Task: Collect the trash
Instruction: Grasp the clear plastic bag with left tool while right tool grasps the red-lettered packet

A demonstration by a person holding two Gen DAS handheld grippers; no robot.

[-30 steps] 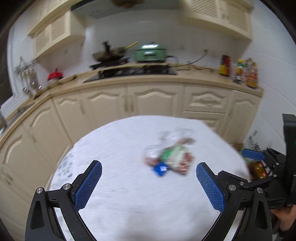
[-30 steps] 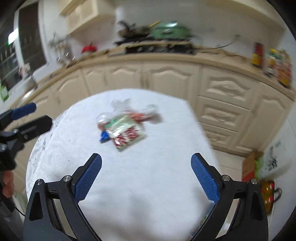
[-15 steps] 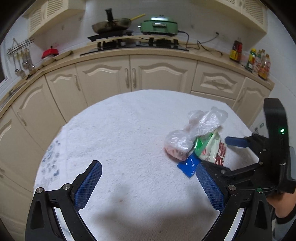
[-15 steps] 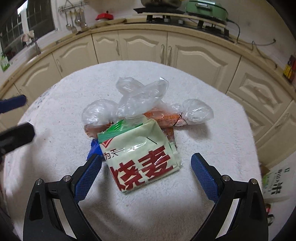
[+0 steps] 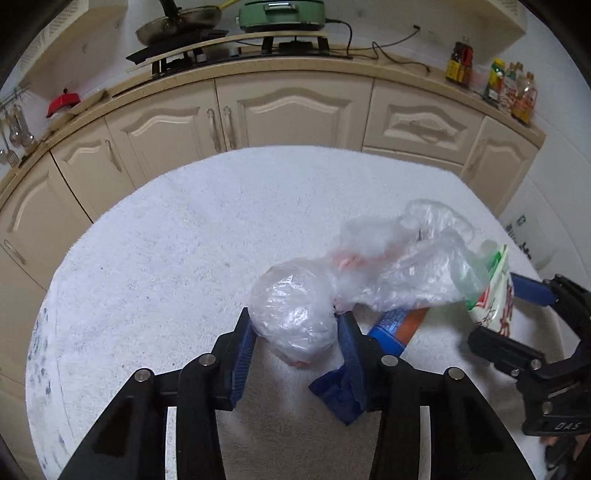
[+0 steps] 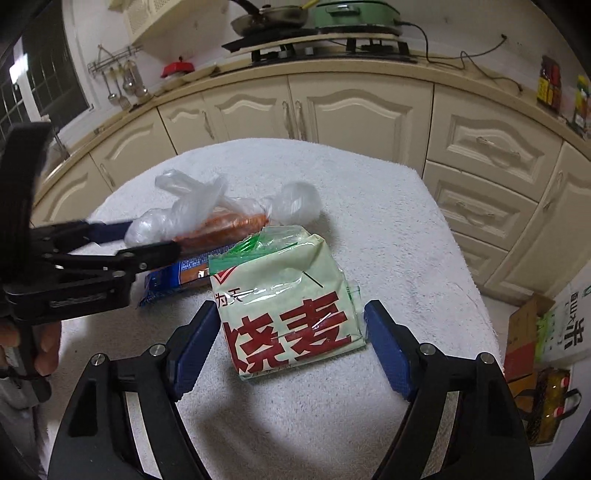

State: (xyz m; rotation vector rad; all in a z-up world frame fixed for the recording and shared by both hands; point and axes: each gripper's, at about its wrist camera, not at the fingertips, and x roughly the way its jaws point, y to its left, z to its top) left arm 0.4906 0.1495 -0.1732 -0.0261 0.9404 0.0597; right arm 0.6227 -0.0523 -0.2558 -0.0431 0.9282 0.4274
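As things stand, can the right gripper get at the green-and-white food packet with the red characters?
Probably yes. The right gripper already straddles the food packet, one jaw on each side, with nothing in between. The left gripper is busy closing on the clear plastic bag beside it.

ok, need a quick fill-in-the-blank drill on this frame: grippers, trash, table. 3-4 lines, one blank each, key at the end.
1. The left gripper is closing around a balled-up clear ____ bag.
2. The packet between the right gripper's fingers carries large characters printed in ____.
3. All the trash lies on a table covered with a ____ towel-like cloth.
4. On the stove behind the table, the lidded pot is ____ in colour.

Missing words: plastic; red; white; green
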